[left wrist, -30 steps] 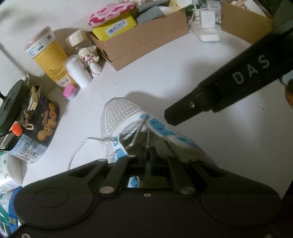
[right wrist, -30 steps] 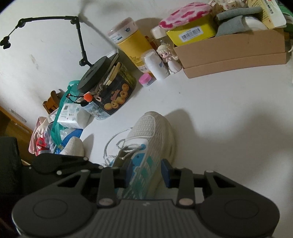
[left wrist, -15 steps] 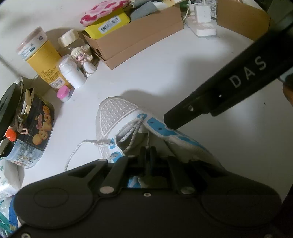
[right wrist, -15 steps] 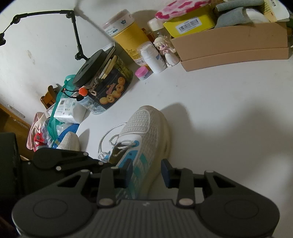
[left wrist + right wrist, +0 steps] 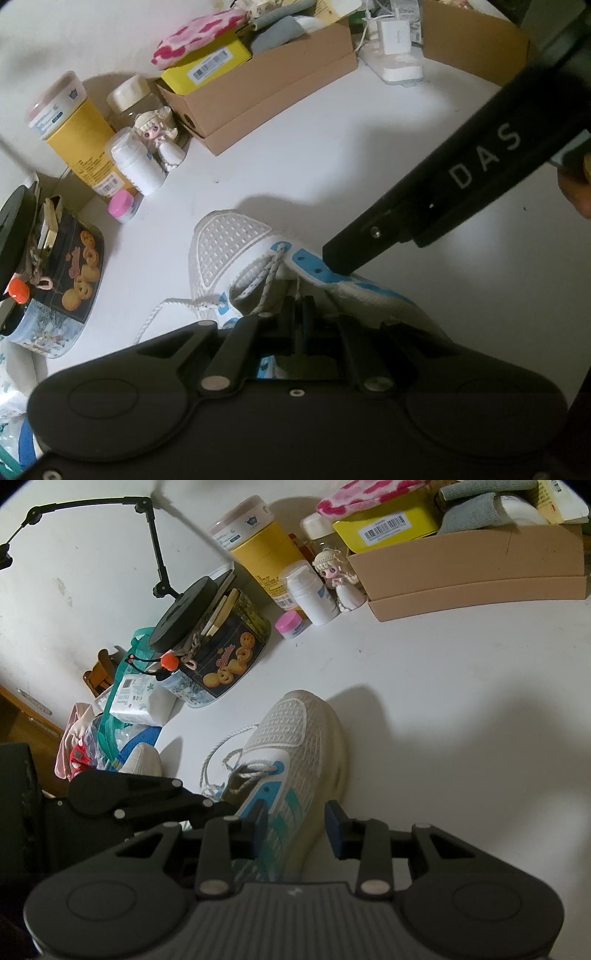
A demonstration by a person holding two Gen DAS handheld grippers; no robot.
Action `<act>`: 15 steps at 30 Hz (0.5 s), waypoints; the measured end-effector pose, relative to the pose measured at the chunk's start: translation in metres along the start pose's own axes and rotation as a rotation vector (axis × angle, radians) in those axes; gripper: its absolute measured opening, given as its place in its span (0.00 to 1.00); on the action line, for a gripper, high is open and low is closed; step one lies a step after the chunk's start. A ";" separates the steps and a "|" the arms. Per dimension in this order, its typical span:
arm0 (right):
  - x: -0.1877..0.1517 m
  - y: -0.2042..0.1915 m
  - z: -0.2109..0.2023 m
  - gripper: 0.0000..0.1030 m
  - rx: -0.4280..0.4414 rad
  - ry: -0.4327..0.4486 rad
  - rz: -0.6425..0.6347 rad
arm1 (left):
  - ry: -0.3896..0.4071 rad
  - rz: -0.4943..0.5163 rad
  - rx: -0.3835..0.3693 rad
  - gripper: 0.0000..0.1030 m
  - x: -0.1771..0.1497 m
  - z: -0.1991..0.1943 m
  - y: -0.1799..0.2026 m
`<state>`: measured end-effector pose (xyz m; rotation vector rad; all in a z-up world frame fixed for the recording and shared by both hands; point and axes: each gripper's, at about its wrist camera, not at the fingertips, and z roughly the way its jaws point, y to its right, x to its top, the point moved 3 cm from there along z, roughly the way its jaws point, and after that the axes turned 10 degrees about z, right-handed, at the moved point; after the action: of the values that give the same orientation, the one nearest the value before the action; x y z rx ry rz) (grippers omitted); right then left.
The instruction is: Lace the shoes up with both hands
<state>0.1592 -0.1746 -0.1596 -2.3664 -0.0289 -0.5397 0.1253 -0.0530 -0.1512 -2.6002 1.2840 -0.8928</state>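
Observation:
A white mesh sneaker (image 5: 225, 247) with blue eyelet strips lies on the white table, toe pointing away; it also shows in the right wrist view (image 5: 291, 746). A white lace (image 5: 269, 269) runs through its front eyelets, and a loose end trails left onto the table (image 5: 155, 314). My left gripper (image 5: 298, 306) is shut on a thin strand of the lace just above the tongue. My right gripper (image 5: 295, 825) is open and straddles the shoe's right side near the blue strip. Its black finger (image 5: 369, 240) shows in the left wrist view, tip at the right eyelet strip.
A cookie tin (image 5: 218, 664) with a black stand base, a yellow canister (image 5: 77, 144), a white bottle (image 5: 136, 162), a doll (image 5: 159, 136) and a pink jar (image 5: 123, 206) stand at the left. Cardboard boxes (image 5: 273, 88) line the back. Bags (image 5: 122, 716) lie at the left edge.
Both grippers have shifted slightly over the shoe; the left stays shut on the lace and the right stays open beside the eyelets. The shoe has barely moved.

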 end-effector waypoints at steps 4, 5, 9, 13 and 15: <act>0.000 0.000 0.001 0.35 -0.002 -0.001 0.002 | 0.026 0.000 0.004 0.01 0.000 -0.001 0.000; 0.000 0.000 0.001 0.35 -0.002 -0.002 0.002 | 0.037 -0.001 0.005 0.01 0.000 -0.001 0.000; 0.000 0.000 0.001 0.35 -0.002 0.001 0.002 | 0.077 -0.002 0.011 0.01 0.000 -0.003 0.000; 0.001 -0.002 0.000 0.35 0.008 0.014 -0.001 | 0.118 -0.003 0.016 0.01 0.000 -0.005 0.000; 0.004 -0.003 0.002 0.34 0.014 0.020 0.000 | 0.138 -0.003 0.019 0.01 0.000 -0.006 0.000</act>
<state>0.1627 -0.1721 -0.1576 -2.3473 -0.0235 -0.5617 0.1222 -0.0516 -0.1461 -2.5667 1.2970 -1.0962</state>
